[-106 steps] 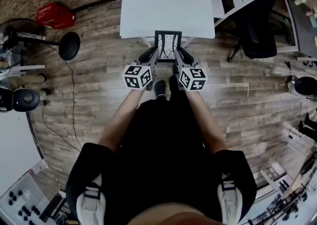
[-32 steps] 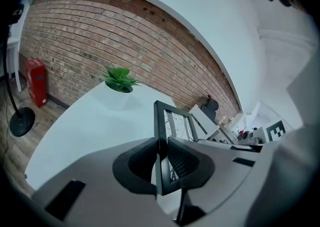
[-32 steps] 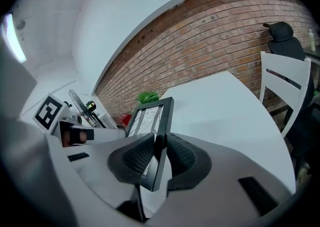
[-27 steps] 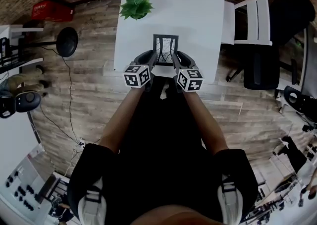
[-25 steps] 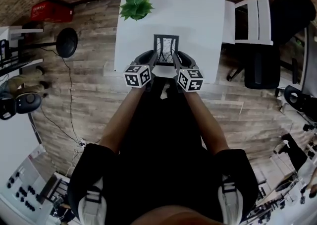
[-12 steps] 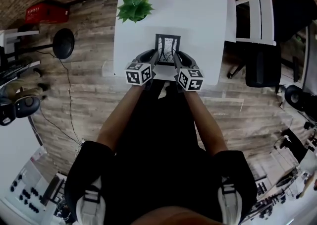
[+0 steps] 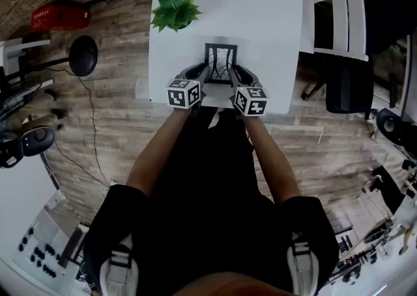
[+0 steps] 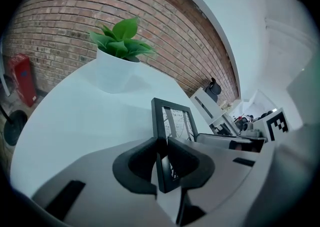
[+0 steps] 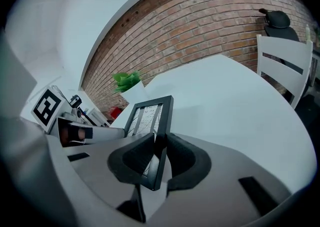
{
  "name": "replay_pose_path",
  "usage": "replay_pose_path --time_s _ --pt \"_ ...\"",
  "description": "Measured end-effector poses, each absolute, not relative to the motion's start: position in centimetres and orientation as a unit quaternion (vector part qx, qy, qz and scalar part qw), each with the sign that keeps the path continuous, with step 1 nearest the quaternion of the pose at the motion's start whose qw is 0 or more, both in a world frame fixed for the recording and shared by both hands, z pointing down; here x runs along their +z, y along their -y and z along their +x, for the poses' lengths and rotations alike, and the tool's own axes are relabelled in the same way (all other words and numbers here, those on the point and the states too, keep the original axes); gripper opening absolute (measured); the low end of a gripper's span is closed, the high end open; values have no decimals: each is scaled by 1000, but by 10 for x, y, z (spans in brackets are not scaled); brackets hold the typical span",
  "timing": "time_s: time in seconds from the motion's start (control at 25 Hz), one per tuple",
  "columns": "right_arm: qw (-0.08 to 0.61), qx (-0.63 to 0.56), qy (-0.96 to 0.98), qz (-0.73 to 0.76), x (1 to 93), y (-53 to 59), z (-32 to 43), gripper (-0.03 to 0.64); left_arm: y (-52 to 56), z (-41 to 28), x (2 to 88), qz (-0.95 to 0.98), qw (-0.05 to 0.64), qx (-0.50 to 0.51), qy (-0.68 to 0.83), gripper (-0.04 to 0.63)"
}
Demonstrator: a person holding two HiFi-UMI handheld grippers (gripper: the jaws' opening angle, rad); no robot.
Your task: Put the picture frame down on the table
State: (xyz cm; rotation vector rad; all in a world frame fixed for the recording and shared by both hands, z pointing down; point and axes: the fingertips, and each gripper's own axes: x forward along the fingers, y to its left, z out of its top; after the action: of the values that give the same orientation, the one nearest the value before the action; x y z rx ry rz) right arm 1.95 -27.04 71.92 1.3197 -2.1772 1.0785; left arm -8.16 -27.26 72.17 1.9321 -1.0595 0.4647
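**Head view.** I hold the picture frame (image 7: pixel 221 63) upright between my two grippers. It is over the near part of the white table (image 7: pixel 260 1), well apart from the potted plant (image 7: pixel 172 9) at the table's left edge. The left gripper (image 7: pixel 205 74) takes the frame's left side bar, and the right gripper (image 7: pixel 233 74) takes its right side bar.

**Left gripper view.** The two dark pads (image 8: pixel 150 153) are clamped on the black side bar. The bar runs up between them, with its lower corner showing below the pads and the upper part rising beyond them.

**Right gripper view.** The arrangement is mirrored. The jaws are closed on the opposite bar, and its lower corner hangs beneath the pads (image 9: pixel 182 156).

I cannot tell whether the frame's bottom edge touches the tabletop. A white chair (image 7: pixel 339 24) stands beside the table's right edge.
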Motion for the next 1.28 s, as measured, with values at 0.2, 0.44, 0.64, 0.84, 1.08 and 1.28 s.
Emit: replay_pose_path --time_s 0.2,0.44,0.64,0.84,1.08,1.28 --pt "193 390 768 470 727 273 19 77 277 -82 728 772 433 196 422 78" --pt "208 387 766 471 734 277 18 77 280 -82 735 769 439 203 418 78" --pt "212 390 761 473 738 280 19 77 280 -81 738 767 445 205 415 80" --pt "226 392 758 469 746 280 20 81 281 -80 745 766 446 212 412 80" --pt "236 396 757 464 753 280 21 85 282 -77 750 760 451 213 416 80" --pt "244 394 759 458 754 279 21 89 281 -77 753 757 454 213 419 80"
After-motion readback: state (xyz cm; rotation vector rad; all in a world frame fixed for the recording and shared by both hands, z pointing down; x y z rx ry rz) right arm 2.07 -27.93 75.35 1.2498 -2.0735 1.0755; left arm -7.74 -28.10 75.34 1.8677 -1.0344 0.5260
